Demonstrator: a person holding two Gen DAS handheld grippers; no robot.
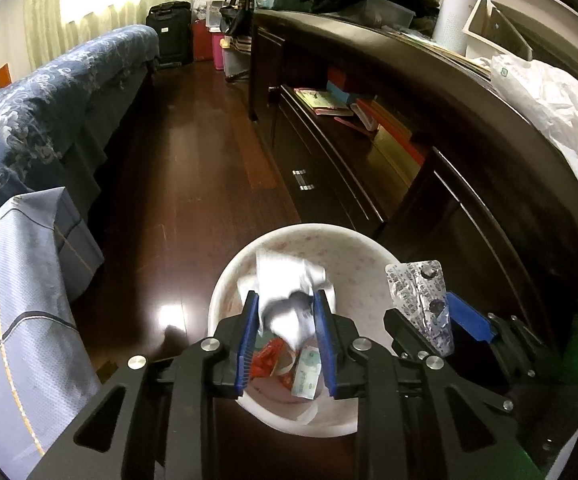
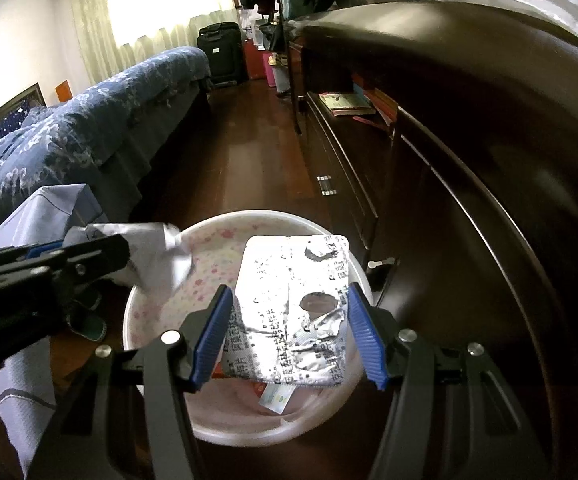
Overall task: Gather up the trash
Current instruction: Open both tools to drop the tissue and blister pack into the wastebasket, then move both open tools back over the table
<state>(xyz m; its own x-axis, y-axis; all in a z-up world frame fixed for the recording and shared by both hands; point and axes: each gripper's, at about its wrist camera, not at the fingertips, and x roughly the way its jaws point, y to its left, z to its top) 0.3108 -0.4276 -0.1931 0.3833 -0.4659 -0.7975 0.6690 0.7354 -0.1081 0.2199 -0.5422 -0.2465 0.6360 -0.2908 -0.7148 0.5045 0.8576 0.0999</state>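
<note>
A white bin (image 1: 353, 236) with a faint pink flower print stands on the dark wood floor and holds a red wrapper (image 1: 267, 356) and a green-and-white packet (image 1: 307, 372). My left gripper (image 1: 286, 300) is shut on a crumpled white paper (image 1: 285, 276) right above the bin's opening. To its right, my right gripper (image 1: 433, 312) is shut on a flat silver blister pack (image 1: 417, 284) over the bin's right rim. In the right wrist view the blister pack (image 2: 293, 280) spans both blue pads of the right gripper (image 2: 289, 296) above the bin (image 2: 217, 224). The left gripper (image 2: 121, 254) with the paper (image 2: 157, 256) comes in from the left.
A long dark wooden cabinet (image 1: 429, 128) runs along the right, close to the bin, with books on an open shelf and a white plastic bag (image 1: 549, 100) on top. A bed with a blue patterned cover (image 1: 49, 92) lines the left. A grey-blue cloth-covered box (image 1: 21, 280) stands at near left.
</note>
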